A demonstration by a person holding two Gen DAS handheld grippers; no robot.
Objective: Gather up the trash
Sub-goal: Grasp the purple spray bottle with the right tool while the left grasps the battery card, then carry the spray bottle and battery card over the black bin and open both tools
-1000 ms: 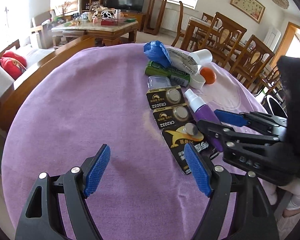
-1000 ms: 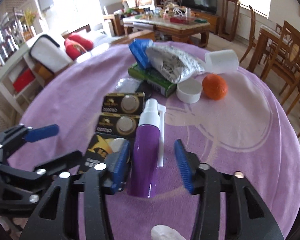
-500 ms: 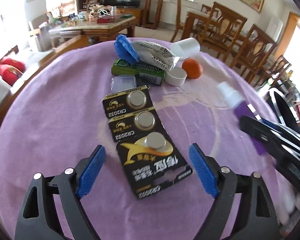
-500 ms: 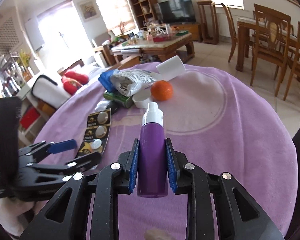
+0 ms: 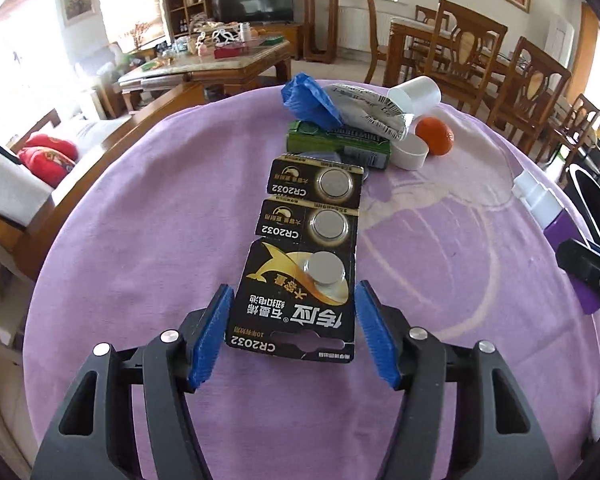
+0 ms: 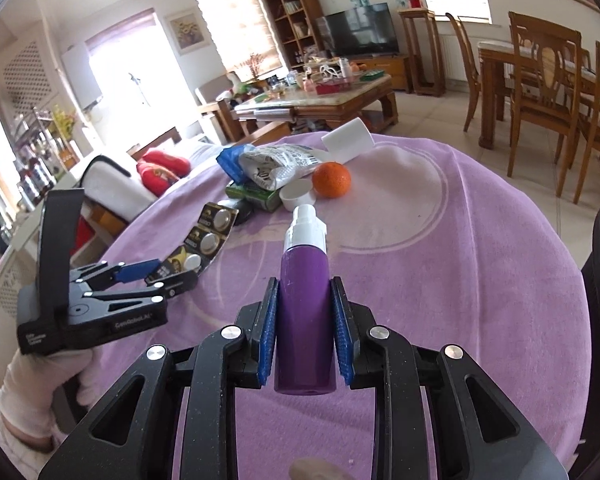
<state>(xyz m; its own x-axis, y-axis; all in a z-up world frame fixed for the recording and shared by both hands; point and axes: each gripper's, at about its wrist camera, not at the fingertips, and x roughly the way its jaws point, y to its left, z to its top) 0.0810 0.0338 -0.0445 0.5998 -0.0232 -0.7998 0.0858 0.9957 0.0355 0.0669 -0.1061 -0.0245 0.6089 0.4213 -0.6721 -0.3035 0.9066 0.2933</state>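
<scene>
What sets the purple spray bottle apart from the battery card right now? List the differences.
The purple spray bottle is clamped in the right claw, off the cloth; the battery card lies flat, and the left claw is closing around it without touching. The bottle is a round cylinder; the card is thin, black, flat. Both point toward the pile.

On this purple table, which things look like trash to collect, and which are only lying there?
Likely trash:
- purple spray bottle with white cap, clamped in the right gripper
- black card of coin batteries, between the closing left gripper jaws
- crumpled silver wrapper

Probably just lying about:
- orange fruit
- white paper cup
</scene>
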